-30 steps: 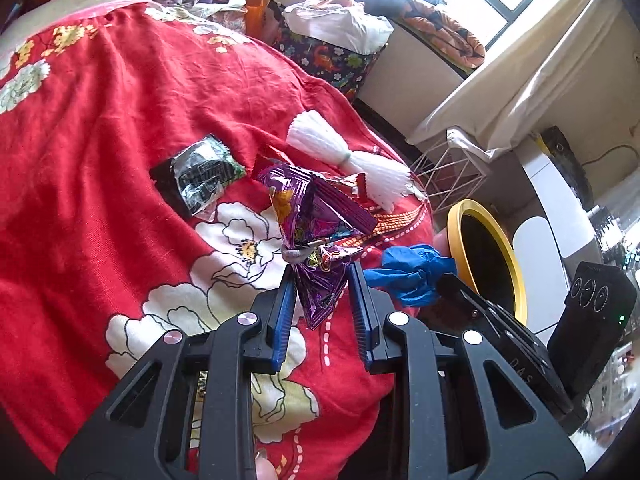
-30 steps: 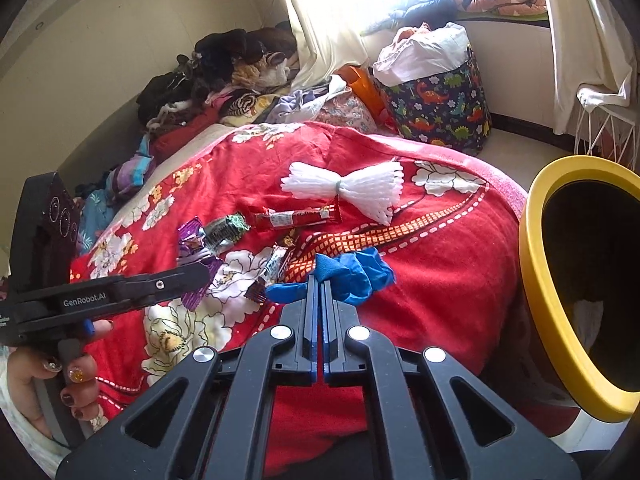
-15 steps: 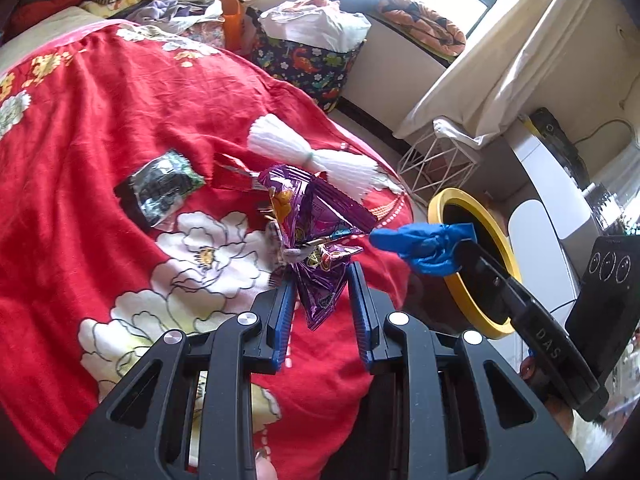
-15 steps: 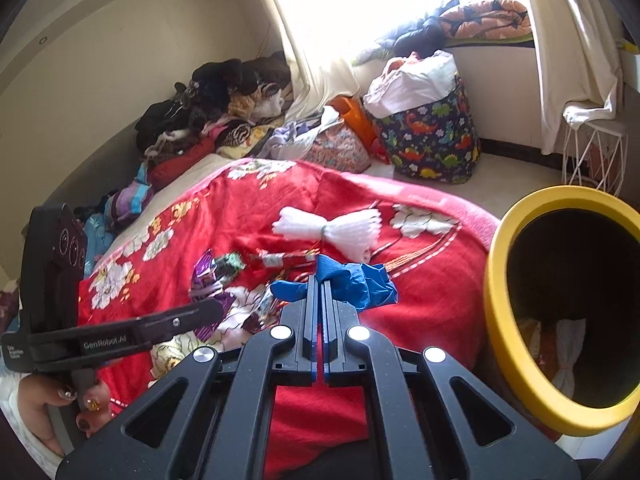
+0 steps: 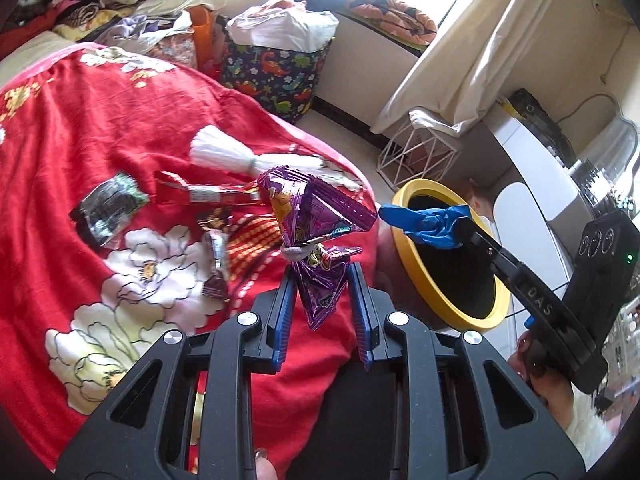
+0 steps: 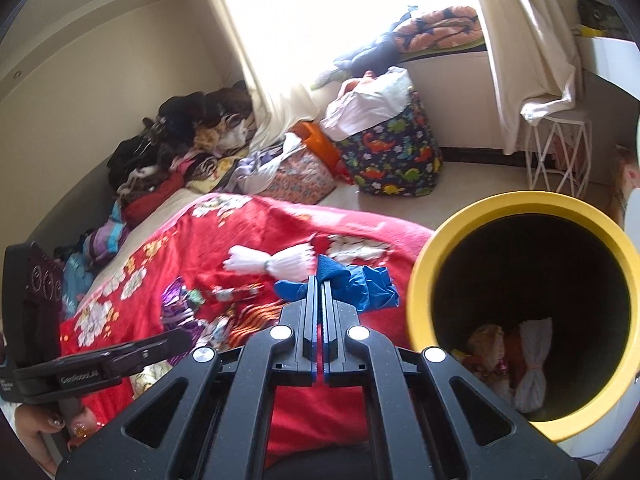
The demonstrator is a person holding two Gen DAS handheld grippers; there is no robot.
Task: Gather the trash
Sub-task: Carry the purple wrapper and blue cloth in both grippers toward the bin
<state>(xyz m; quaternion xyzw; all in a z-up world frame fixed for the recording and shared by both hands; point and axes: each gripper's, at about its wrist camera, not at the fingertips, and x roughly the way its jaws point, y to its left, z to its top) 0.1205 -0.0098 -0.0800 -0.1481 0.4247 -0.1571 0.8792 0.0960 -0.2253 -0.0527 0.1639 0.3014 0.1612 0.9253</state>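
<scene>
Left gripper (image 5: 322, 300), black frame with blue ribbed pads: jaws narrowly parted, pinched on a crumpled purple foil snack wrapper (image 5: 316, 236) that stands up out of the pads, lifted clear of the bed

Right gripper (image 6: 320, 292), same make: jaws pressed fully together on a bunched blue plastic glove (image 6: 352, 284), which spills out to either side of the fingertips; in the left wrist view the glove hangs over the near rim of the bin

Round bin with yellow rim and black interior (image 6: 424, 280): on the floor just beside the bed edge, to the right of both grippers; a white tied bundle and some crumpled wrappers lie at its bottom

Red blanket with white flower print (image 5: 80, 128): covers the bed under both grippers

Small dark brown sweet wrapper (image 5: 216, 264): on the blanket, just left of the left gripper's pads

Silver and black foil packet (image 5: 110, 206): flat on the blanket, further left

Long red and silver stick wrapper (image 5: 200, 194): on the blanket, behind the purple wrapper

White tasselled bundle tied at its middle (image 5: 232, 152): on the blanket just beyond the stick wrapper

White wire-frame stand (image 5: 416, 152): on the floor beyond the bin, below a cream curtain

Fabric basket with dinosaur print (image 6: 392, 152): on the floor past the bed, stuffed with white bags

Heap of clothes (image 6: 180, 140): at the far end of the bed, against the wall
</scene>
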